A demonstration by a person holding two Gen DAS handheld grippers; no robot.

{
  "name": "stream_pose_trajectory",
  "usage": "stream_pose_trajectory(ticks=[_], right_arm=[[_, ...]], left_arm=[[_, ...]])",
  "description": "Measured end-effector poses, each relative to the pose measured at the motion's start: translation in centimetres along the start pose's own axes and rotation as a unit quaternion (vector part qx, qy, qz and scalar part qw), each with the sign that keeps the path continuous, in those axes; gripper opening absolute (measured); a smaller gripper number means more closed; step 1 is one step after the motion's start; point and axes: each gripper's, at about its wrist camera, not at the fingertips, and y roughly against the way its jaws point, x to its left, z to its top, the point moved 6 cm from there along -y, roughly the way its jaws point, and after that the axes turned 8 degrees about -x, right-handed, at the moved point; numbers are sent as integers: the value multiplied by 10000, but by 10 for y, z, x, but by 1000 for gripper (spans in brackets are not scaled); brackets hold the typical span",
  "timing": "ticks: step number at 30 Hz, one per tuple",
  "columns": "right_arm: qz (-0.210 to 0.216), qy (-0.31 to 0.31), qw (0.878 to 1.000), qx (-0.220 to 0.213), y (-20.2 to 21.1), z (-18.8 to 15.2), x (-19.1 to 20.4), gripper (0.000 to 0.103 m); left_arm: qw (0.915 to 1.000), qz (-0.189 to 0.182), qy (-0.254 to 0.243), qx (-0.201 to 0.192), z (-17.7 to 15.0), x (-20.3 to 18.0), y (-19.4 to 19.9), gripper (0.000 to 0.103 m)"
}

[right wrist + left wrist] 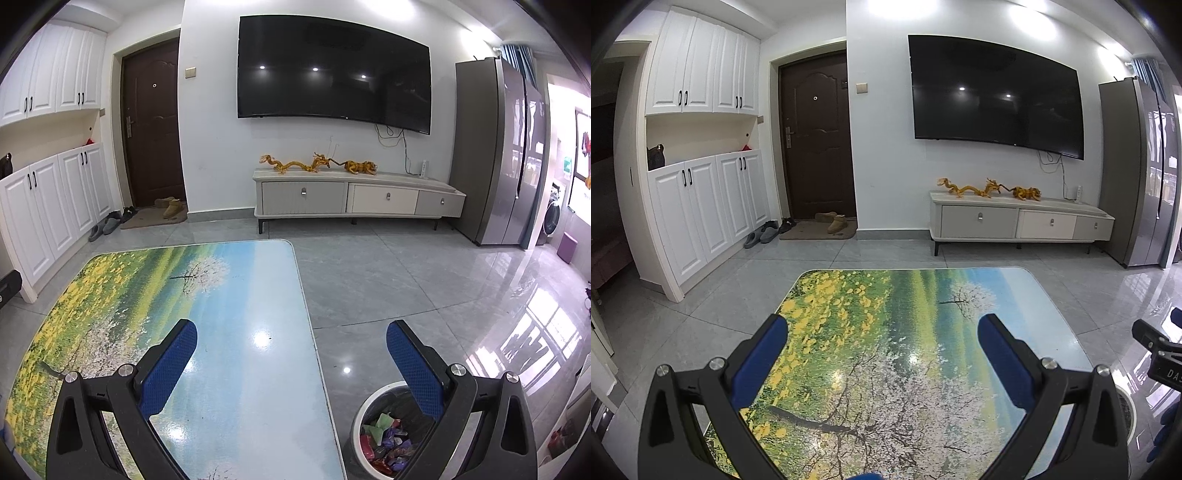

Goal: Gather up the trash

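Observation:
A low table (923,295) (240,295) with a printed landscape top lies under both grippers and shows no trash on it. My left gripper (882,325) hangs open over the table's middle, nothing between its blue pads. My right gripper (291,330) is open too, above the table's right edge. On the floor beside that edge stands a round white bin (360,417) with a dark liner, holding several colourful wrappers (388,439); my right finger (417,365) covers part of it. The right gripper's black body (1160,354) shows at the right edge of the left wrist view.
A white TV stand (354,195) with gold dragon figures (317,164) sits under a wall TV (332,70). A grey fridge (498,147) stands right, white cabinets (701,206) and a dark door (816,136) with shoes (827,221) left. Glossy grey tile floor (406,280) surrounds the table.

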Motion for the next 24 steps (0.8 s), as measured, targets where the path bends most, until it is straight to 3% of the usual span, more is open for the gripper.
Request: stream_pose_trajectory(ticks=[24], right_arm=[[-452,-23,9990,-65,5,-2,-24,103]], left_arm=[[9999,-85,-132,46,-3,-12,2,103]])
